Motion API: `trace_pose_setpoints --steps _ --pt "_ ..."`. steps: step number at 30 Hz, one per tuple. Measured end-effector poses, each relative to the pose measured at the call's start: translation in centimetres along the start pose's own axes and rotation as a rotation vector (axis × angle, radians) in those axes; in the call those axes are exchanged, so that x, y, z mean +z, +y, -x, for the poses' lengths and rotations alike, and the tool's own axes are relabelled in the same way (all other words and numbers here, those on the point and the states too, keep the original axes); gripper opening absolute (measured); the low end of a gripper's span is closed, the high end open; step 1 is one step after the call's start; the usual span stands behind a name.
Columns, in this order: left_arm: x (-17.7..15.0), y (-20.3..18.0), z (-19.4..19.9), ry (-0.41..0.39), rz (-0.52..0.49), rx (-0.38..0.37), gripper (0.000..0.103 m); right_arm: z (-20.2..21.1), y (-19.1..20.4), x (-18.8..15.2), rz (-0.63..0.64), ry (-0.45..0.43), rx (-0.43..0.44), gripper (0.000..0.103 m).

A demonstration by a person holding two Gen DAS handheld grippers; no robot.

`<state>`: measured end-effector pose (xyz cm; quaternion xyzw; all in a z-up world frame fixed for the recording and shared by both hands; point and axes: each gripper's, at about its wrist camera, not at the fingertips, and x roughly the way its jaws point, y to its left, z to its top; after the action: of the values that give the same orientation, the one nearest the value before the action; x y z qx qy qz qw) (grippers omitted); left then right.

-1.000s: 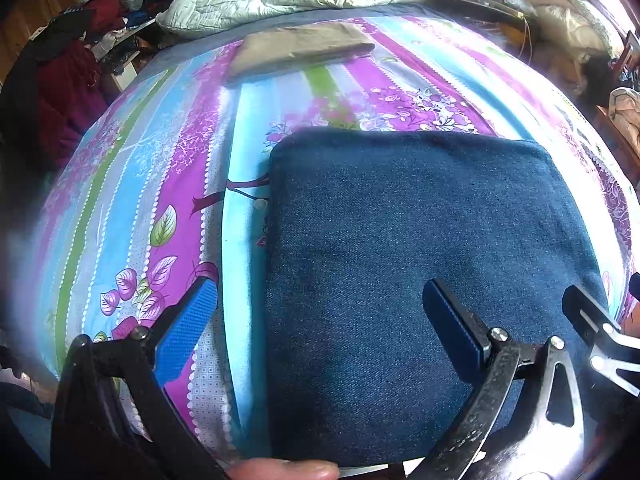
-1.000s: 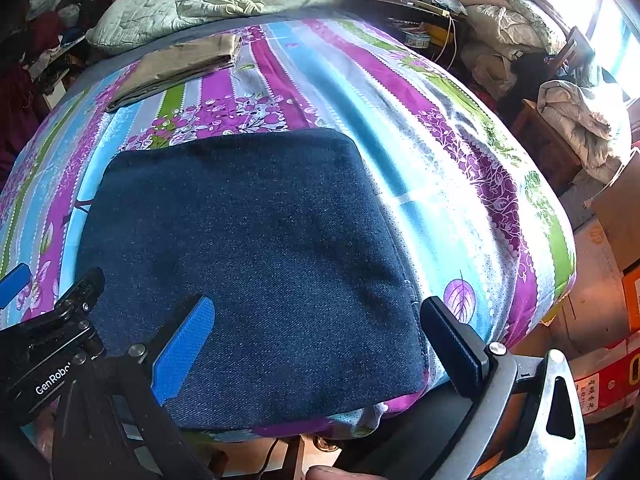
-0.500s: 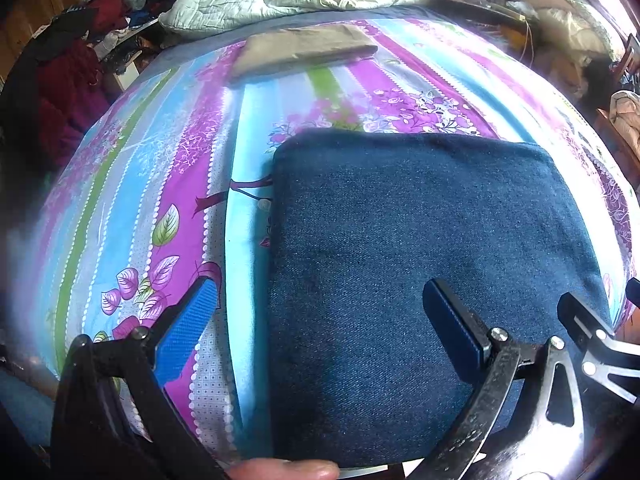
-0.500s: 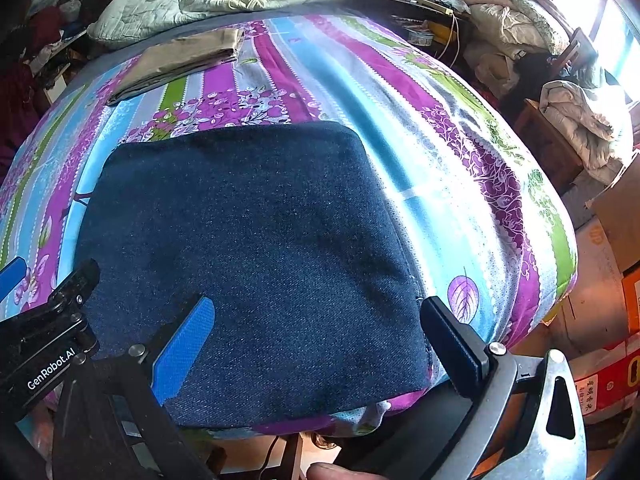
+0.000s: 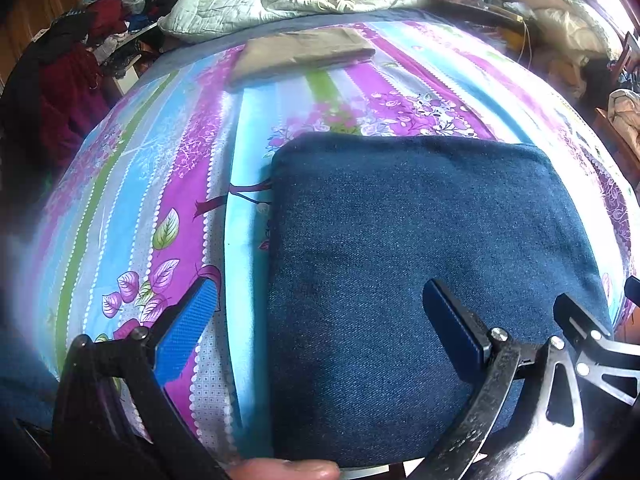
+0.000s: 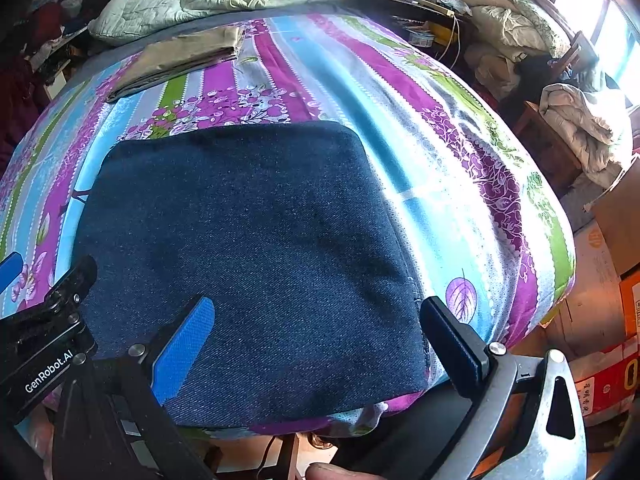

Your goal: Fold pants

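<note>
Little has changed over the last second — both the left gripper [image 5: 320, 312] and right gripper [image 6: 316, 328] still hover wide open and empty over the folded denim pants [image 6: 248, 248] on the bed [image 6: 440, 152] — so the fold looks finished.

I see the pants [image 5: 420, 264] as matt dark denim with a fine twill grain. Under them the sheet [image 5: 188, 168] is smooth printed cloth. My left gripper [image 5: 320, 328] has ribbed blue pads [image 5: 182, 340] on matt black arms; my right gripper [image 6: 320, 340] shows a brushed bare-metal arm.
</note>
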<state>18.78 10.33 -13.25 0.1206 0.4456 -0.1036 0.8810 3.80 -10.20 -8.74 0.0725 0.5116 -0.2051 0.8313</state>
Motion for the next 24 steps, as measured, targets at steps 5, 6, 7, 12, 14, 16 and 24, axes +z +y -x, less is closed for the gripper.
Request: trace_pose_setpoints --steps 5,6,7,12,14,16,24 --pt "0.04 -0.09 0.18 -0.007 -0.002 0.0 0.103 0.1 -0.01 0.07 0.005 -0.002 -0.004 0.103" --pt "0.08 -0.06 0.2 -0.009 -0.002 0.001 0.103 0.11 -0.02 0.1 0.005 -0.002 -0.004 0.103" --pt "0.11 -0.03 0.24 -0.012 -0.002 0.001 0.103 0.11 -0.02 0.1 0.005 -0.002 -0.004 0.103" --pt "0.21 0.05 0.42 -0.018 -0.005 0.001 0.103 0.17 0.09 0.18 0.009 -0.002 -0.007 0.103" --pt "0.22 0.0 0.49 -0.02 -0.006 -0.001 0.103 0.2 0.09 0.2 0.01 -0.001 -0.009 0.103" --pt "0.23 -0.07 0.6 -0.024 -0.006 -0.003 0.103 0.17 0.11 0.16 0.011 0.001 -0.018 0.103" --pt "0.13 -0.45 0.58 -0.018 -0.015 -0.019 0.103 -0.26 -0.31 -0.06 0.02 0.019 -0.053 0.103"
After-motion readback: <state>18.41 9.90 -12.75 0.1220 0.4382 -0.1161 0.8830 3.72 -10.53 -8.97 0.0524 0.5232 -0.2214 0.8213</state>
